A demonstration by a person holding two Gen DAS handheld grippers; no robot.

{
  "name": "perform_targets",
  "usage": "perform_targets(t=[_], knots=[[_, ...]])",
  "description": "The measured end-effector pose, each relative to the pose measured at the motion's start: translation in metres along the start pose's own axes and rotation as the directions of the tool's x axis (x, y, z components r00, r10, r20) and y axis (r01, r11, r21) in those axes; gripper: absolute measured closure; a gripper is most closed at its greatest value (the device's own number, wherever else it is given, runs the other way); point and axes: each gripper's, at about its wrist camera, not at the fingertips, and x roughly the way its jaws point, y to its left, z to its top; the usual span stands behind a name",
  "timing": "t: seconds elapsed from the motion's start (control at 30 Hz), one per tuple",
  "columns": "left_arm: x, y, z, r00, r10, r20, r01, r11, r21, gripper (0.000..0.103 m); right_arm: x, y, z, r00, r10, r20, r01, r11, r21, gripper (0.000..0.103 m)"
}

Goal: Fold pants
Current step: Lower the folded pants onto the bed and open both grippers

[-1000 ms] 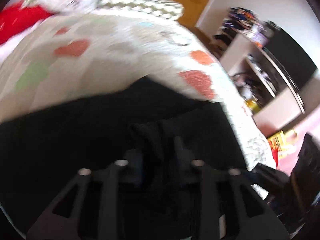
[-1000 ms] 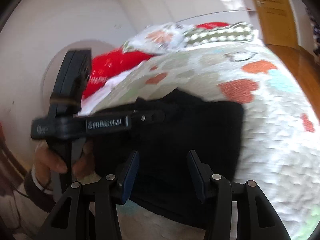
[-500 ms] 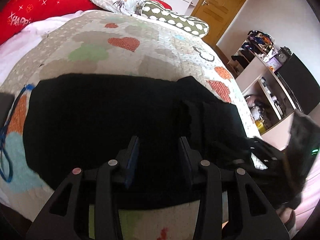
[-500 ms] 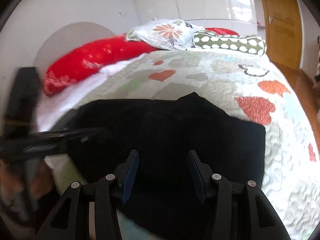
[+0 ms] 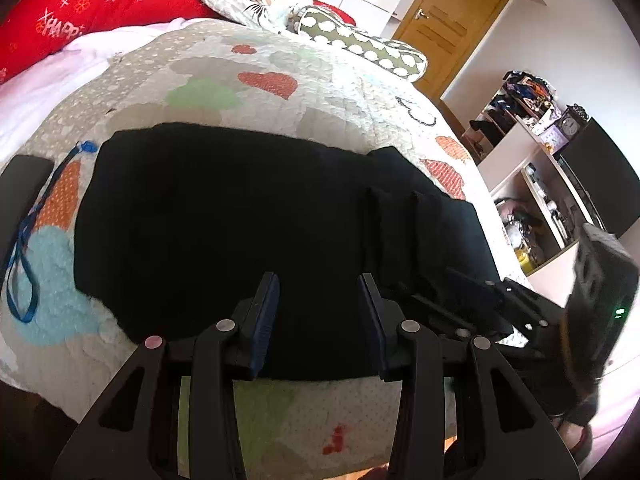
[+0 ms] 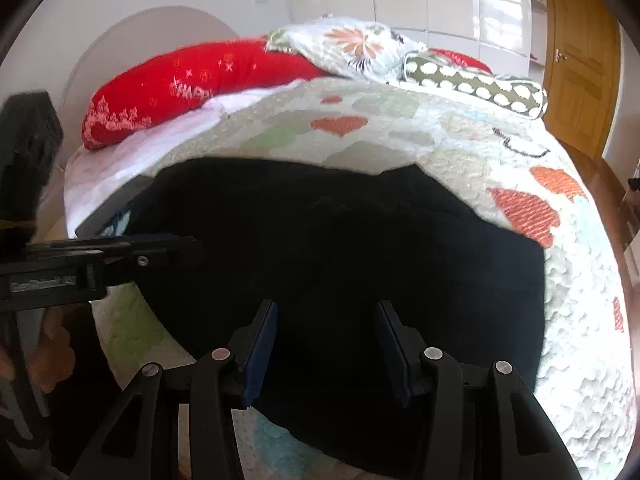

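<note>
Heart-patterned quilt (image 5: 280, 80) on the bed, black pants (image 5: 240, 220) folded flat near its front edge, my left gripper (image 5: 318, 312) and right gripper (image 6: 326, 340) both spread, holding nothing.

Matt black cloth pants (image 5: 240, 216) lie on a bumpy quilted bedspread (image 5: 340, 92); the door (image 5: 452, 20) is glossy wood.

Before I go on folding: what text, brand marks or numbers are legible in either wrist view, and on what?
"HAPPY", last letter partly cut off: white print on the long red bolster pillow.
Label strip on the side of the left gripper in the right wrist view: blurred, unreadable.
Small clock on the shelf unit: too small to read.
Nothing else legible.
</note>
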Motion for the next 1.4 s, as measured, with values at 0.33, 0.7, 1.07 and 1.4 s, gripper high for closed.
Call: perform_targets(t=[0.33, 0.7, 1.07, 1.4], knots=[[-0.020, 0.010, -0.012, 0.999, 0.021, 0.035, -0.020, 0.999, -0.027, 0.064, -0.022, 0.009, 0.004, 0.998, -0.056, 0.030, 0.056, 0.998, -0.027, 0.054], [-0.059, 0.048, -0.028, 0.992, 0.047, 0.117, -0.033, 0.992, -0.118, 0.050, -0.028, 0.021, 0.014, 0.998, -0.029, 0.047, 0.032, 0.998, -0.050, 0.054], [-0.056, 0.094, -0.052, 0.990, 0.082, 0.115, -0.044, 0.954, -0.298, 0.048, -0.001, 0.034, 0.048, 0.994, 0.104, 0.040, -0.101, 0.993, -0.059, 0.054], [-0.028, 0.093, -0.040, 0.992, 0.041, 0.122, 0.005, 0.933, -0.359, 0.048, 0.044, 0.075, 0.107, 0.982, 0.191, -0.004, -0.189, 0.970, -0.155, 0.041]])
